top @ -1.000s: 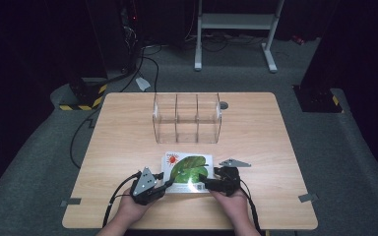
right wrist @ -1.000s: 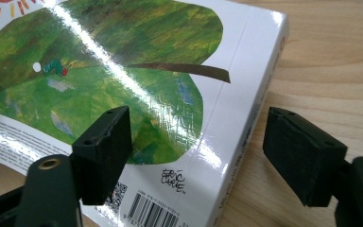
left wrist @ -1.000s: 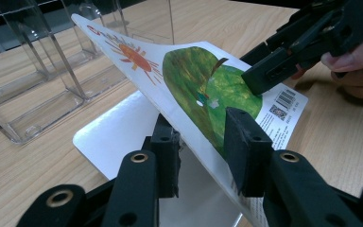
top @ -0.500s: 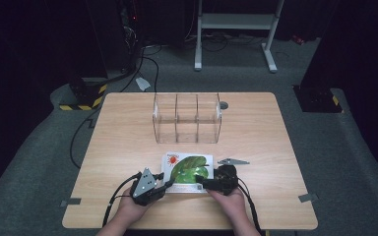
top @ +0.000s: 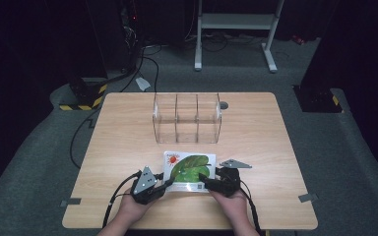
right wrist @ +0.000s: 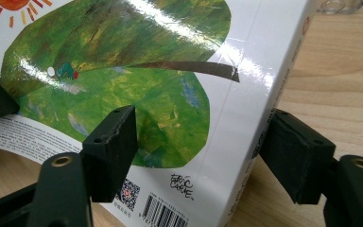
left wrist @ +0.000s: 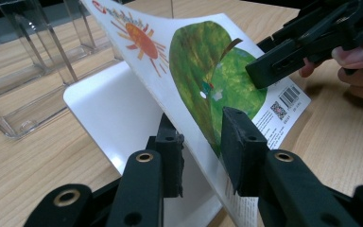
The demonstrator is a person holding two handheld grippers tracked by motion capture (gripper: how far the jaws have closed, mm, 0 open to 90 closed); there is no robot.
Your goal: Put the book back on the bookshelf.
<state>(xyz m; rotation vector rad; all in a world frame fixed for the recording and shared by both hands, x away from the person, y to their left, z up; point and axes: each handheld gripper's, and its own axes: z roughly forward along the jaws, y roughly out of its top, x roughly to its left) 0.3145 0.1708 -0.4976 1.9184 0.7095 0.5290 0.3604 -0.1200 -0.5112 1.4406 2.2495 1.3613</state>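
Note:
A picture book (top: 189,169) with a green leaf and an orange sun on its cover lies at the near middle of the table. My left gripper (top: 166,183) is at its left near corner, shut on the cover (left wrist: 208,61), which it holds lifted off the white page (left wrist: 113,109) below. The left gripper (left wrist: 203,142) has one pad on each face of the cover. My right gripper (top: 205,181) is at the book's right near corner. In the right gripper view its jaws (right wrist: 203,142) straddle the spine edge of the book (right wrist: 123,56). They have just been closing and now lie against it.
A clear plastic organiser (top: 187,118) with three compartments stands upright behind the book, mid-table. A small dark disc (top: 224,105) lies by its far right corner. Cables trail from both grippers over the table's near edge (top: 187,227). Bare wood lies to either side.

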